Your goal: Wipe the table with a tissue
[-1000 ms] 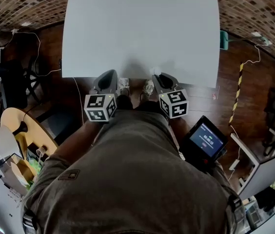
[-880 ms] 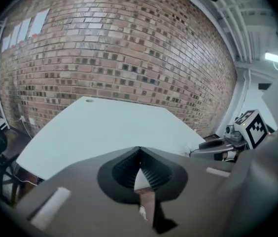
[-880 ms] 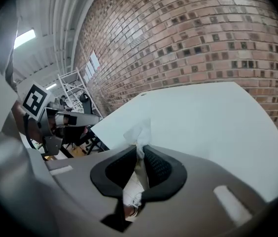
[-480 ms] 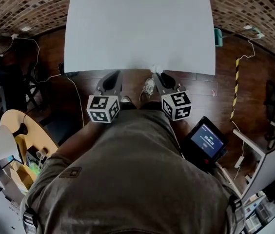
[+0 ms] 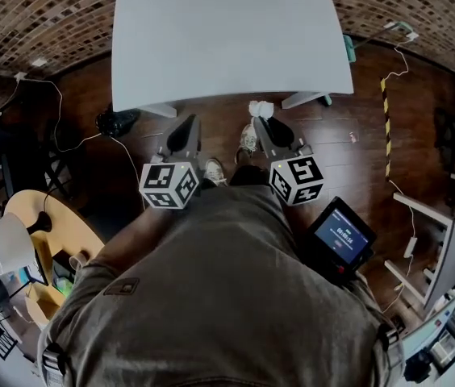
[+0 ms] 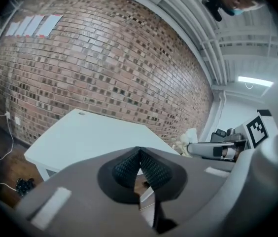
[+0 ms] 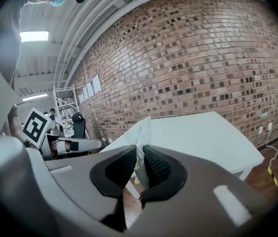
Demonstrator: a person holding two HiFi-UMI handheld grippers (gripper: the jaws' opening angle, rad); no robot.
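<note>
The tissue point(image 7: 141, 132) sits pinched between the pads point(image 7: 155, 166) of my right gripper point(image 7: 138, 156), which are closed tight on it, and a white fold stands up past the fingertips. From the head view it reads as a small crumpled wad point(image 5: 260, 109) right at the tip of that gripper point(image 5: 261, 124), hanging over the wooden floor point(image 5: 211, 131) and touching nothing else. My left gripper point(image 6: 139, 154) is just beside it on the other side. Its fingers are pressed together with nothing between them, so it is empty. The table point(image 5: 227, 39) lies ahead of both sets of fingertips and apart from them. Its near edge is beyond the tissue, and neither gripper reaches over the top. In the right gripper view the white tabletop point(image 7: 198, 132) stretches away behind the tissue toward the brick wall point(image 7: 188, 58). In the left gripper view it shows point(image 6: 89, 137) ahead and to the left of the closed fingers. The surface looks plain and bare, with no spill or mark that I can make out, so I cannot tell whether it has been wiped. My read is that no wiping is happening now, since the tissue is in hand but off the table. If a pass is left to do, the right gripper must carry the wad forward over the edge, set it down on the top and drag it across.
</note>
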